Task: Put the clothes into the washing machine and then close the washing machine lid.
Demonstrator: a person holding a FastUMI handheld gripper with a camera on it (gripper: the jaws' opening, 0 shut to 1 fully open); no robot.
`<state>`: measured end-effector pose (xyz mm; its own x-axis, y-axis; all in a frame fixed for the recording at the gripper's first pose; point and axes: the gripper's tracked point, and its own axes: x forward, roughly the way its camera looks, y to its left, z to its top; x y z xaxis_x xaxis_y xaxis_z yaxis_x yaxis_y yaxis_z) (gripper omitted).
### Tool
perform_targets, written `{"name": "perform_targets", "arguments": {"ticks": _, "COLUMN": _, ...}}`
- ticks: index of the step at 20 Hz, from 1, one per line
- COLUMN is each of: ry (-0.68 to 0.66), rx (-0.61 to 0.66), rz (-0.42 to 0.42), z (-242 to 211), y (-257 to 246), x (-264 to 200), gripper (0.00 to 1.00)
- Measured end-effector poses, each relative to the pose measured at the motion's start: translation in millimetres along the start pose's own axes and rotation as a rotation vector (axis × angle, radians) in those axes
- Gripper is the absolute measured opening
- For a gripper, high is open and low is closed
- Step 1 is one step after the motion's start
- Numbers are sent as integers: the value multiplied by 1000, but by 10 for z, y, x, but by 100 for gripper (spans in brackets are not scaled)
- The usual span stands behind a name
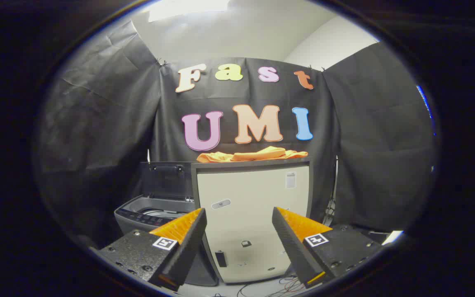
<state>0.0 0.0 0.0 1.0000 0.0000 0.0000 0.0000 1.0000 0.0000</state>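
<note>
An orange garment (254,155) lies flat on top of a tall white cabinet (258,206), well beyond the fingers. To the left of the cabinet and lower down stands the grey washing machine (146,214), its dark lid (166,178) raised upright at the back and the drum opening partly showing. My gripper (239,214) is open, with nothing between its fingers. It is held low, facing the cabinet's front from some distance.
Black cloth walls enclose the booth on three sides. Loose cables (278,288) lie on the floor at the cabinet's foot, below the fingers. More cables hang to the right of the cabinet (331,206).
</note>
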Motion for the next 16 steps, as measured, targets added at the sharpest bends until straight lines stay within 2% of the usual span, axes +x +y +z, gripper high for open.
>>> {"name": "perform_targets", "arguments": {"ticks": 8, "ry": -12, "rx": 21, "rz": -22, "z": 75, "y": -45, "x": -24, "gripper": 97}}
{"name": "perform_targets", "arguments": {"ticks": 16, "ry": -9, "rx": -30, "rz": -22, "z": 185, "y": 70, "x": 8, "gripper": 97}}
